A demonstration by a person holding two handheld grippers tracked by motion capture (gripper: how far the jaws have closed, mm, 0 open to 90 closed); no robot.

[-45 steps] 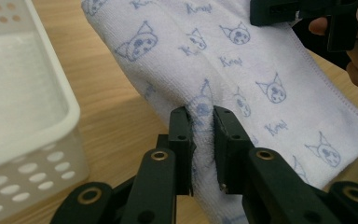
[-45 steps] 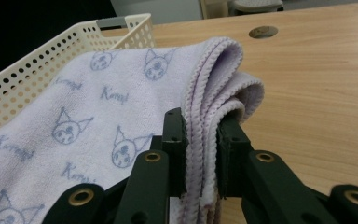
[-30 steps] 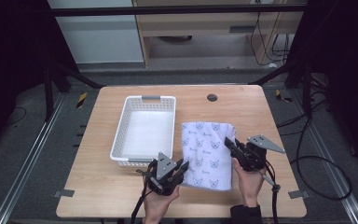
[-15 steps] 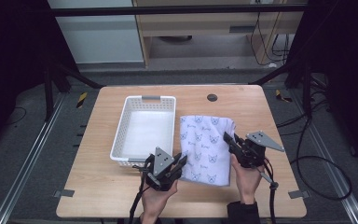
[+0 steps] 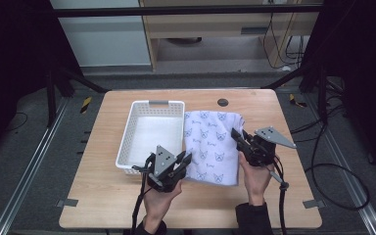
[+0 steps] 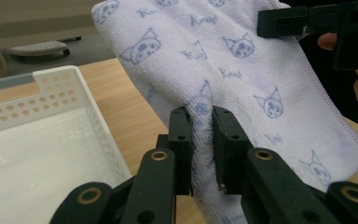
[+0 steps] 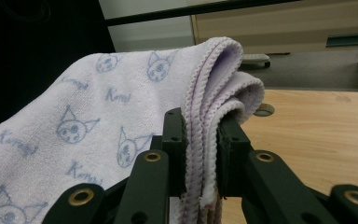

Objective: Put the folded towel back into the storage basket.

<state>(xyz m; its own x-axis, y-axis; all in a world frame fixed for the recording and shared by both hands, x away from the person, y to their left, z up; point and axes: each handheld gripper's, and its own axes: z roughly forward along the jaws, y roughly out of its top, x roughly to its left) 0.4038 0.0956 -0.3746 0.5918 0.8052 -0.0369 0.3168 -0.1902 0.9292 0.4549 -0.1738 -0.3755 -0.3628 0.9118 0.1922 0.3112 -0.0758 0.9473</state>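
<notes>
A folded white towel (image 5: pixel 212 147) printed with small blue cat faces lies on a wooden table (image 5: pixel 103 196), just right of a white perforated basket (image 5: pixel 149 134). The left gripper (image 5: pixel 182 161) is clamped on the towel's near left edge; in the left gripper view its black jaws pinch a raised ridge of the cloth (image 6: pixel 223 79) between them, nearly closed. The right gripper (image 5: pixel 237 138) is clamped on the towel's right edge; in the right gripper view its jaws squeeze several stitched, stacked layers (image 7: pixel 200 140), with only the fabric's thickness between them. A person's hands hold both grippers from the table's near side. A dark round hole (image 5: pixel 222 102) sits in the tabletop beyond the towel.
</notes>
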